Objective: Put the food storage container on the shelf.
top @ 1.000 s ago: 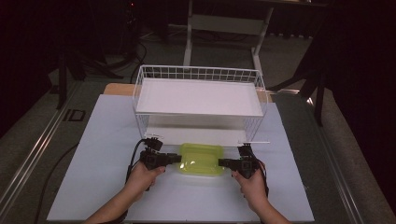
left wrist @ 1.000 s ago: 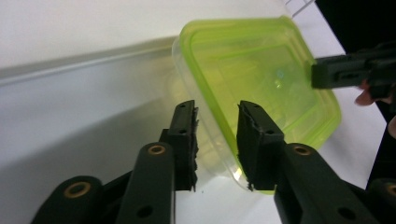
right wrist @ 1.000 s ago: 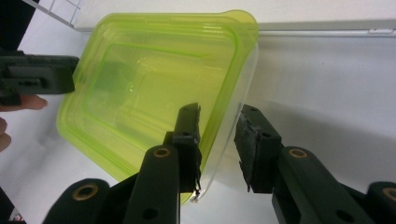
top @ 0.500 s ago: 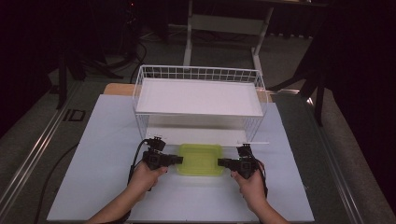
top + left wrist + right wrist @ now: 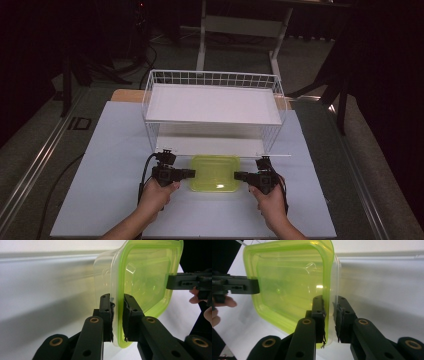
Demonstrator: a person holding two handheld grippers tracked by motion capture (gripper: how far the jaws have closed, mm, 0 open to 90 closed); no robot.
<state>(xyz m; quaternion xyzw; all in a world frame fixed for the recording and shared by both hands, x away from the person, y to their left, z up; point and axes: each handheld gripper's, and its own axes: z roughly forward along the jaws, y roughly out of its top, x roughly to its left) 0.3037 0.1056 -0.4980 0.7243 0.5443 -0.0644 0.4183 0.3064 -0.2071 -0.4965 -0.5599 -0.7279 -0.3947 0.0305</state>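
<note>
A clear plastic container with a translucent green lid (image 5: 215,172) lies level on or just over the white table cover, in front of the wire rack. My left gripper (image 5: 191,173) is shut on its left rim and my right gripper (image 5: 238,176) is shut on its right rim. In the left gripper view the jaws (image 5: 117,302) pinch the lid's edge of the container (image 5: 145,277), with the right gripper (image 5: 180,281) on the far rim. The right gripper view shows its jaws (image 5: 330,302) on the container (image 5: 287,285) and the left gripper (image 5: 244,285) opposite.
A white wire rack (image 5: 150,100) with two white shelf boards stands just behind the container, its lower shelf (image 5: 210,145) open toward me. The white table cover (image 5: 110,165) spreads to both sides. Black cables trail from the left gripper. Dark floor and table legs lie beyond.
The container and both grippers have shifted slightly toward me and settled level. Both grippers stay shut on its rims.
</note>
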